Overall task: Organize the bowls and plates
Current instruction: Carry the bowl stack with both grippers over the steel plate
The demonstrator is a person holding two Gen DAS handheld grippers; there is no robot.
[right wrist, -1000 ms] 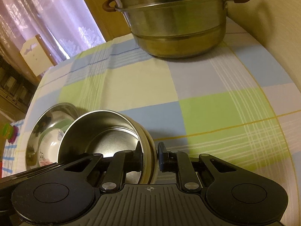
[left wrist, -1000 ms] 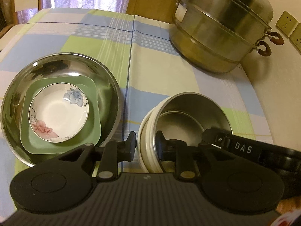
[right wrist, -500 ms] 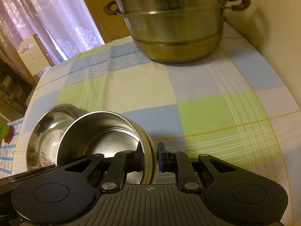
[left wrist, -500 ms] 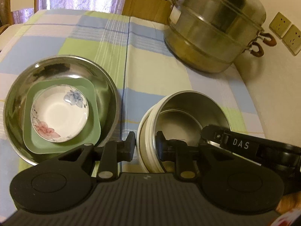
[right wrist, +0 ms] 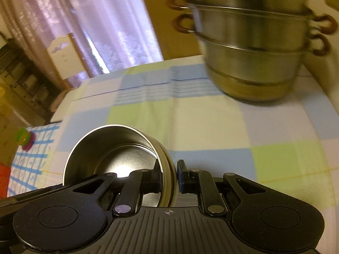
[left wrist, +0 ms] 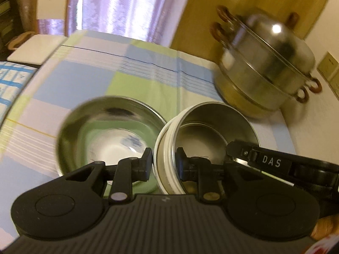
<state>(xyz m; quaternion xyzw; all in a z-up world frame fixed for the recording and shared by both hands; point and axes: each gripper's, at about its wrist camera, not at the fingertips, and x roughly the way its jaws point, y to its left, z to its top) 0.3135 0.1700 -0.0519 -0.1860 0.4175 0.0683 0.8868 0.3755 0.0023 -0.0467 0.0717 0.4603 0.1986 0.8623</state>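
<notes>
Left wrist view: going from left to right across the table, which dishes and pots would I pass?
Large steel bowl holding a green dish → steel-lined bowl with white rim held by both hand-held grippers → stacked steamer pot.

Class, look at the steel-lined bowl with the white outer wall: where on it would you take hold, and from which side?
Grip the rim wall of the steel-lined bowl, one finger inside and one outside, coming from its near edge. The rim is thin and upright, and the body looks too wide for the jaws. Both the left gripper and right gripper pinch it this way on opposite sides.
</notes>
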